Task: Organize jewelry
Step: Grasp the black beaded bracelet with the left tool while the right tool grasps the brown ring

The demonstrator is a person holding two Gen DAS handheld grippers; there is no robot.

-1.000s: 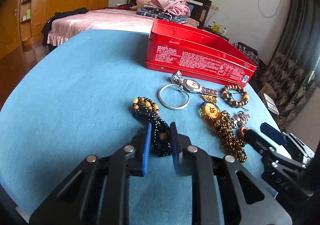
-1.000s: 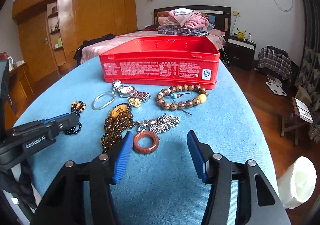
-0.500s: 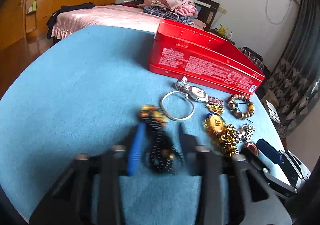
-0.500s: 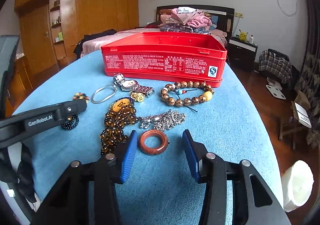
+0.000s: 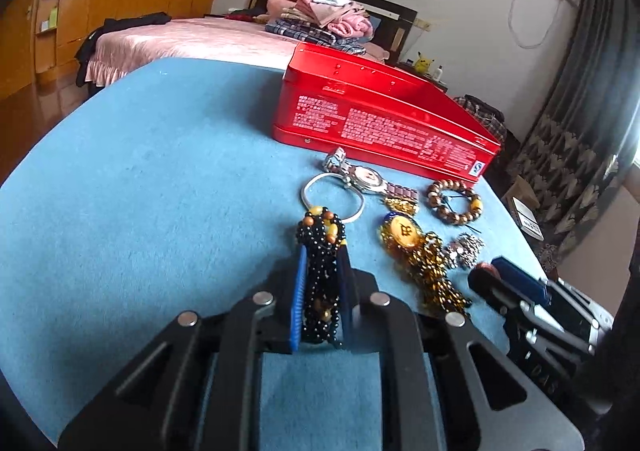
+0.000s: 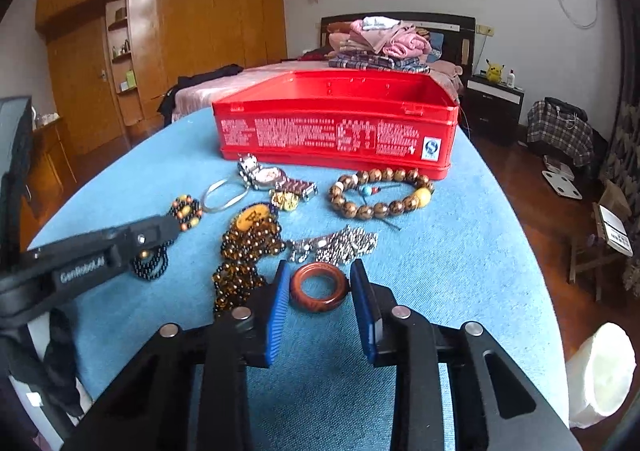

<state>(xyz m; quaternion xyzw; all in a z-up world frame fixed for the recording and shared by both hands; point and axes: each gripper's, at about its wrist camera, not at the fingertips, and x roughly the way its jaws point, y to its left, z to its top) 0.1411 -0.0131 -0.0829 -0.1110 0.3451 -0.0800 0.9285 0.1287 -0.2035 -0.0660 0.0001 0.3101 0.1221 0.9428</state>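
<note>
Blue cloth: the table (image 6: 460,283) top, carrying all the jewelry along its near edge and the tin further back.
Left gripper (image 5: 322,271): at the near edge, pinching the black beads (image 5: 320,251); its jaws have just closed further and the strand is bunched between the pads.
Right gripper (image 6: 320,283): at the near edge, jaws just closing in on the ring (image 6: 318,287); the pads stand at the ring's two sides, seemingly touching it, and the ring lies flat on the cloth.
Amber beads (image 6: 248,247): heaped just left of the ring, with a yellow pendant at the far end.
Silver chain (image 6: 336,245): crumpled just beyond the ring.
Bangle (image 6: 224,195): mid-table, thin and silver, touching the watch (image 6: 272,177).
Wood bracelet (image 6: 380,193): mid-table to the right, close in front of the tin.
Tin (image 6: 336,131): red, open, toward the far edge; what can be seen of its inside looks empty.
Progress: barely begun, by my reading. Nothing shows in the tin yet.
Left to do: carry the two gripped pieces to the tin, then the amber beads, chain, bangle, watch and wood bracelet.
</note>
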